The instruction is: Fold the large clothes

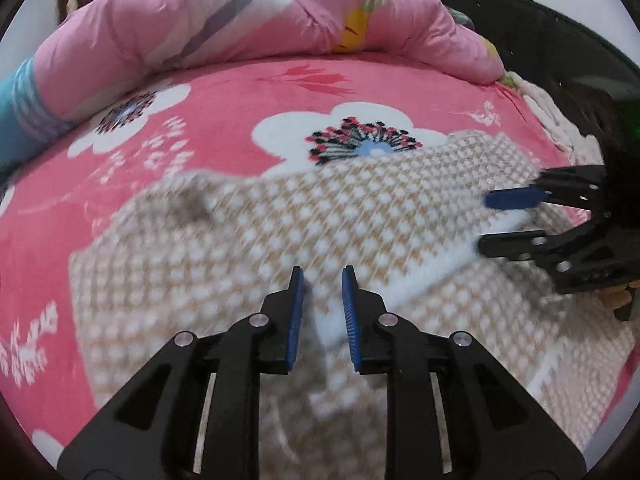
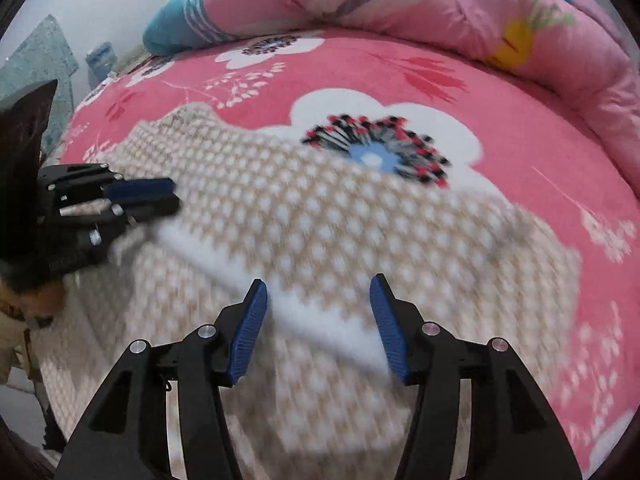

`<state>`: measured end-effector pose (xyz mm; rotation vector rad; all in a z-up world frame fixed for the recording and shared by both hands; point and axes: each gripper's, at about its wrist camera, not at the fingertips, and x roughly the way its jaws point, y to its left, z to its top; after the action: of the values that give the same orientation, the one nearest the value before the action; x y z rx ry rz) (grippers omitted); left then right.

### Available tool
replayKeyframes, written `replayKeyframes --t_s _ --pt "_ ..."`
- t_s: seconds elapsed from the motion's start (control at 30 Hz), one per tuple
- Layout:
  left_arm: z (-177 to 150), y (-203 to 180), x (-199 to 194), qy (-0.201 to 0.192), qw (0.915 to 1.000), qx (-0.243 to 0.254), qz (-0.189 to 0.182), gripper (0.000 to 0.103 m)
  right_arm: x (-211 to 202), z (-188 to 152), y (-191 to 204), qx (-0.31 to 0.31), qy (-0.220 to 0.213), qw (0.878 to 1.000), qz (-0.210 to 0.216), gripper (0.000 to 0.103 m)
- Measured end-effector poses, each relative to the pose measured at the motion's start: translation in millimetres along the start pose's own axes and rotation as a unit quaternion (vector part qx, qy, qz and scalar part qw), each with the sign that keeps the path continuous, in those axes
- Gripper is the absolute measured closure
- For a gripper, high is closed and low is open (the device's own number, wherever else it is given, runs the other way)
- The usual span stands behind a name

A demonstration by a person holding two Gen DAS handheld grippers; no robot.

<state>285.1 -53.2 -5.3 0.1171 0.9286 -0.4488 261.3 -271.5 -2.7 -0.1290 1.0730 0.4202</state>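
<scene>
A beige garment with a white dot pattern (image 1: 280,240) lies spread on the pink flowered bed cover (image 1: 224,104), with a white band edge (image 1: 432,268) folded across its top. It also shows in the right wrist view (image 2: 320,220). My left gripper (image 1: 322,276) hovers over the white band with its jaws a little apart and nothing between them; it shows in the right wrist view (image 2: 160,196) at the left. My right gripper (image 2: 318,286) is open over the white band (image 2: 320,320); it shows in the left wrist view (image 1: 486,220) at the right.
A pink quilt (image 1: 280,12) is heaped along the far side of the bed, with a blue striped pillow (image 2: 180,28) beside it. A dark chair or frame (image 1: 560,40) stands past the bed's right edge. A water jug (image 2: 102,60) stands on the floor at the far left.
</scene>
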Motion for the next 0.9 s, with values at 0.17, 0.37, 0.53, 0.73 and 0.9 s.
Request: replayKeyframes --t_s 0.17,0.37,0.53,0.73,0.9 --pt "-18.0 11.7 -30.9 -0.006 0.9987 -0.05 0.007 0.069 -42.2 -13.7 18.8 -0.016 0.006 0.997 -0.079 0.041" --pt "-56.4 2.1 -85.9 -0.039 0.9955 -0.084 0.021 0.036 -110.1 -43.8 51.1 -0.018 -0.062 0.997 -0.043 0.018" --pt "-90.8 -14.8 -105.8 -0.027 0.9925 -0.094 0.073 0.019 -114.9 -76.7 87.5 -0.033 -0.065 0.997 -0.018 0.014" --pt "-132.1 -25.3 -102.4 -0.003 0.9891 -0.128 0.073 0.016 -100.1 -112.5 104.0 0.006 -0.053 0.999 -0.005 0.013" --pt "-151.9 -36.2 -83.1 0.011 0.987 -0.119 0.107 0.015 -57.5 -140.7 89.8 0.076 0.005 0.997 -0.003 0.013"
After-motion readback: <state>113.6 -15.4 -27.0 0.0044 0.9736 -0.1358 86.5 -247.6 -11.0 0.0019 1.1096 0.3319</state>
